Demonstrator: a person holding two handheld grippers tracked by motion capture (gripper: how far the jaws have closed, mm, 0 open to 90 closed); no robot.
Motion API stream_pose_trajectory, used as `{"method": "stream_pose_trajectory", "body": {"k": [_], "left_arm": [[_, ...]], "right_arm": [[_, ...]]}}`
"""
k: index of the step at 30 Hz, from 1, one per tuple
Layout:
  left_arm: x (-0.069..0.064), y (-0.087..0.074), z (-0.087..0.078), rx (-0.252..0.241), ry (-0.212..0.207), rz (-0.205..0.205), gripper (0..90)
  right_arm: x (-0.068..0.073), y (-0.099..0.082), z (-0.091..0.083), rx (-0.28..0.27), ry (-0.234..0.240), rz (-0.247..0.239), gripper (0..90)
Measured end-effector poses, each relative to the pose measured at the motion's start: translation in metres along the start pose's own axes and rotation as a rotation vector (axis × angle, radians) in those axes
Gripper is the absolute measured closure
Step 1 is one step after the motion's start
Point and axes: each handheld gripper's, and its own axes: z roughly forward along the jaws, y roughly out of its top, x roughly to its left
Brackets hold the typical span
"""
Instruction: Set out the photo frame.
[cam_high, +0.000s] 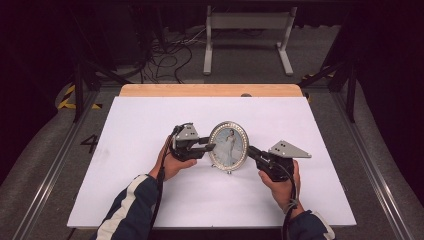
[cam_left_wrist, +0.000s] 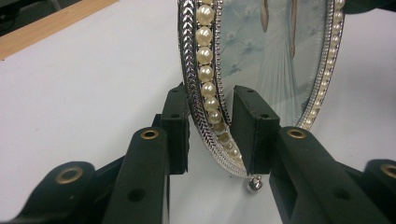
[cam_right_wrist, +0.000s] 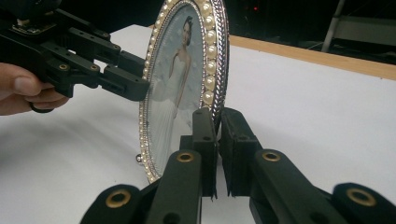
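Note:
An oval picture frame (cam_high: 229, 145) with a pearl and silver rim stands upright near the middle of the white table top (cam_high: 140, 120); it holds a photo of a person in a white dress. My left gripper (cam_high: 211, 146) is at its left edge. In the left gripper view the pads (cam_left_wrist: 175, 126) clamp the lower rim of the frame (cam_left_wrist: 205, 60) from front and back. My right gripper (cam_high: 250, 150) is shut on the right edge, its pads (cam_right_wrist: 205, 135) pinching the rim of the frame (cam_right_wrist: 177, 93). The right gripper view also shows the left gripper (cam_right_wrist: 137, 86) across the frame.
A wooden strip (cam_high: 210, 90) runs along the table's far edge. Beyond it, a white metal stand (cam_high: 247, 22) and loose cables (cam_high: 165, 55) lie on the floor. A small ball foot (cam_left_wrist: 255, 184) of the frame rests on the table.

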Motion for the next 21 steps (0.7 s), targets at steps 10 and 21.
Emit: {"method": "stream_pose_trajectory", "body": {"k": [10, 21], "left_arm": [[-0.0042, 0.0021, -0.0033, 0.017, 0.032, 0.018, 68.1], [-0.0069, -0.0029, -0.0095, 0.027, 0.041, 0.038, 68.7]], "right_arm": [[0.0024, -0.0001, 0.0017, -0.006, -0.023, -0.008, 84.7], [0.0027, 0.0009, 0.0076, -0.014, -0.040, -0.005, 84.9]]}}
